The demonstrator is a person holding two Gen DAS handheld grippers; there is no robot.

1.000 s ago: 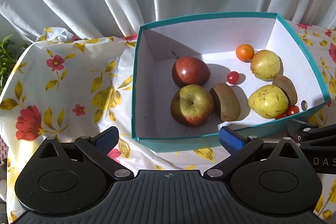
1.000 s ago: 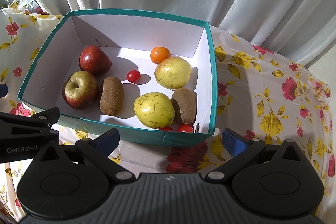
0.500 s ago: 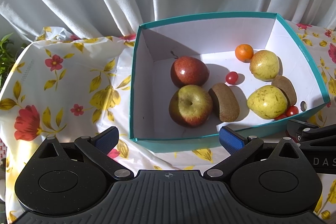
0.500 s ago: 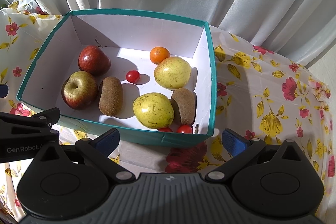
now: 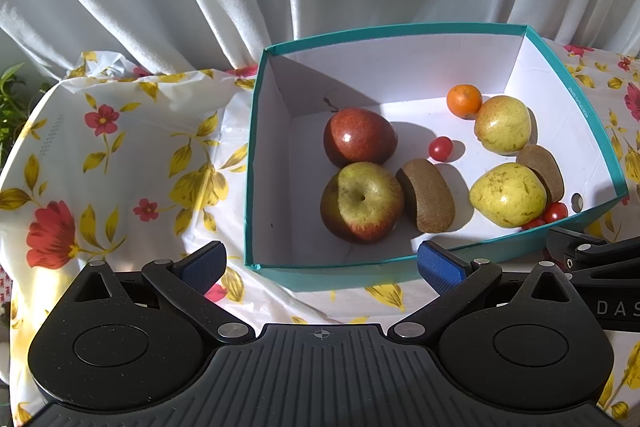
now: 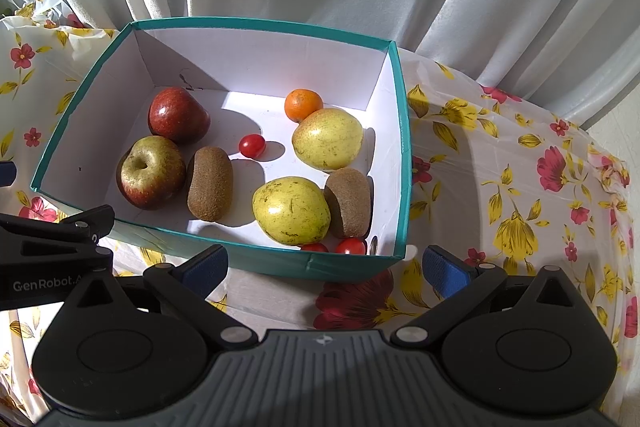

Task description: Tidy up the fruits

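All the fruit I can see sits inside the open teal cardboard box with white walls (image 6: 402, 147). It stands on the desk, on a white plastic cloth with red and yellow flowers (image 6: 520, 195).

On the left side of the box lie a shiny dark red apple (image 6: 178, 115) and a yellow-green apple with a red bottom (image 6: 150, 171), touching each other. Just beside them is a long brown fuzzy kiwi (image 6: 210, 183). On the right side are two yellow speckled pears (image 6: 328, 139), a second brown kiwi (image 6: 348, 201) and a small round orange (image 6: 303, 103). One small red cherry tomato (image 6: 252, 145) lies alone in the middle. Two more tomatoes (image 6: 350, 246) hide by the front wall.

No fruit shows on the cloth outside the box, so I think the job is done or nearly done. Maybe like fruits could be put closer together.

The left gripper (image 5: 320, 267) and the right gripper (image 6: 326, 267) both hang just in front of the box. Their jaws are spread wide and hold nothing.
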